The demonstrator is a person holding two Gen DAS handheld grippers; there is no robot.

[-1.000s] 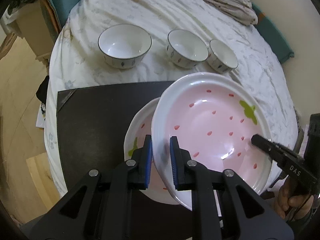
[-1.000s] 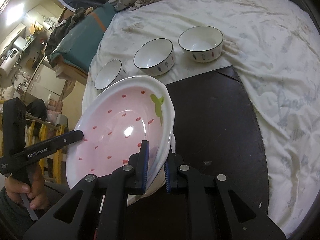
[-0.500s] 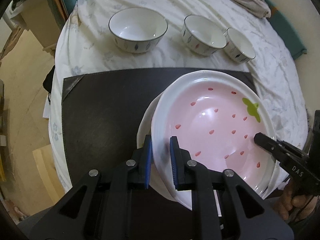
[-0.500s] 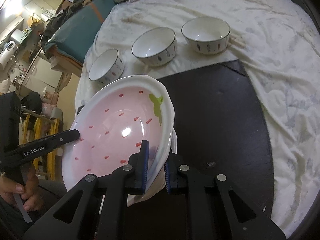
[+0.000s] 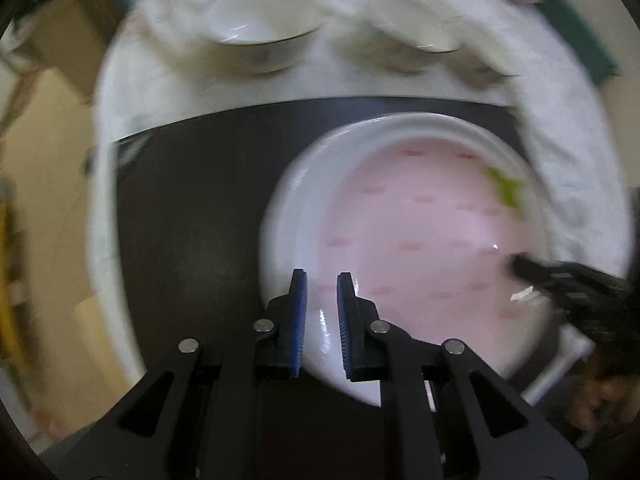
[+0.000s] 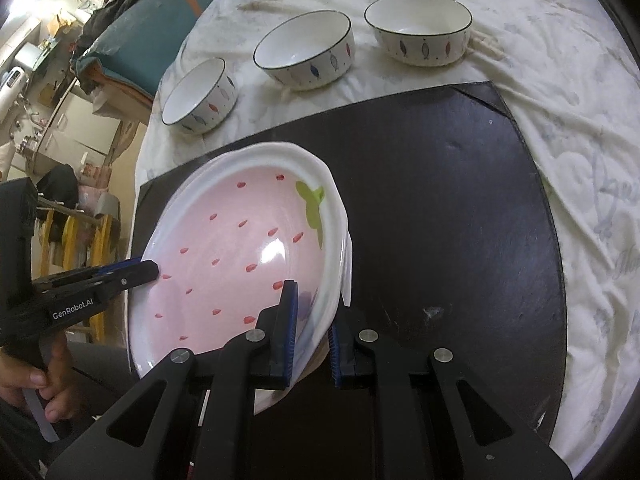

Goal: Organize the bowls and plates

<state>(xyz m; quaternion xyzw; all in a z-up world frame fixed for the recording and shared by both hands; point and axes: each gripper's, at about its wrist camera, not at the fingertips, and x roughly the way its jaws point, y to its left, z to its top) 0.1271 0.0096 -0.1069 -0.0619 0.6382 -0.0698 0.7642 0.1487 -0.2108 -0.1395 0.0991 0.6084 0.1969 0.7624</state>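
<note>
Black mat (image 6: 440,208) lies beneath both claws, where the pink strawberry plate (image 6: 248,256) hangs over another plate, its opposite rims pinched by left claw (image 5: 322,280) and right claw (image 6: 312,292) for level stacking; 3 bowls (image 6: 304,50) wait beyond.
</note>
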